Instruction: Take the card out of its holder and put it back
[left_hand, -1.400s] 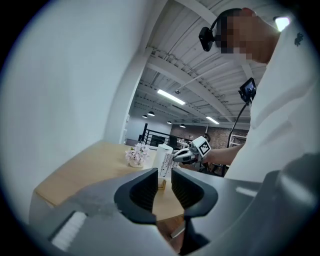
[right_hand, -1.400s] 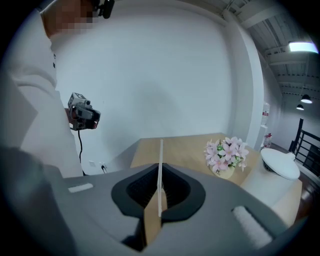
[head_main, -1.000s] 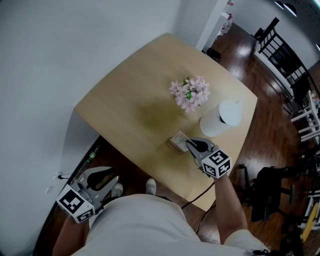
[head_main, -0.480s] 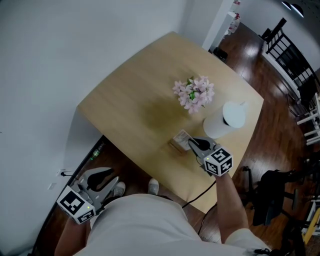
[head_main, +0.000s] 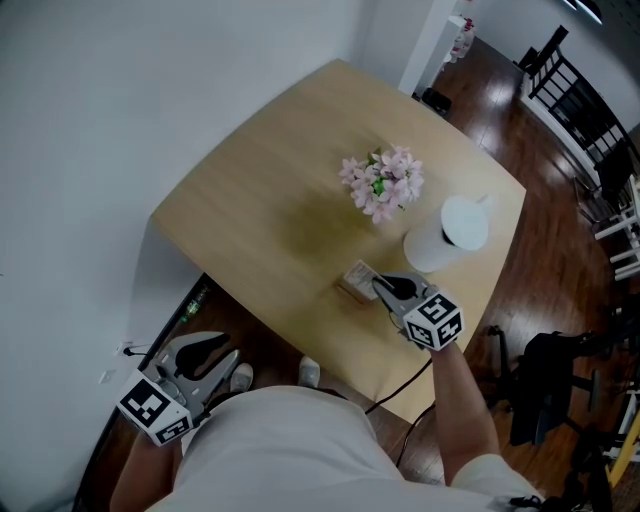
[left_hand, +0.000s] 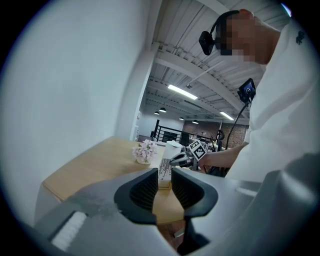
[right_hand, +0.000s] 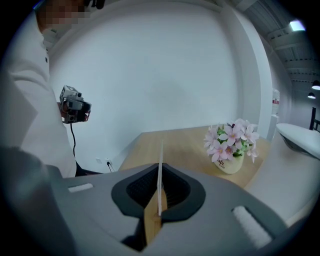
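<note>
A white card (right_hand: 160, 172) stands edge-on between the jaws of my right gripper (right_hand: 159, 194), which is shut on it. Below the card sits its wooden holder (right_hand: 152, 221); the card's lower edge meets it. In the head view the card (head_main: 359, 273) and holder (head_main: 349, 290) are near the table's front edge, with the right gripper (head_main: 384, 288) reaching in from the right. My left gripper (head_main: 203, 356) hangs open and empty below the table's left front corner. From the left gripper (left_hand: 165, 190) view the card (left_hand: 164, 171) shows far off through the gap.
A pot of pink flowers (head_main: 382, 186) stands behind the holder, and a white cylinder (head_main: 444, 238) stands to its right. The tan table (head_main: 260, 190) abuts a white wall at the left. A cable hangs off the front edge. Dark chairs (head_main: 575, 95) stand on the wooden floor at the right.
The head view sways slightly. Both grippers, the card and the holder keep their places.
</note>
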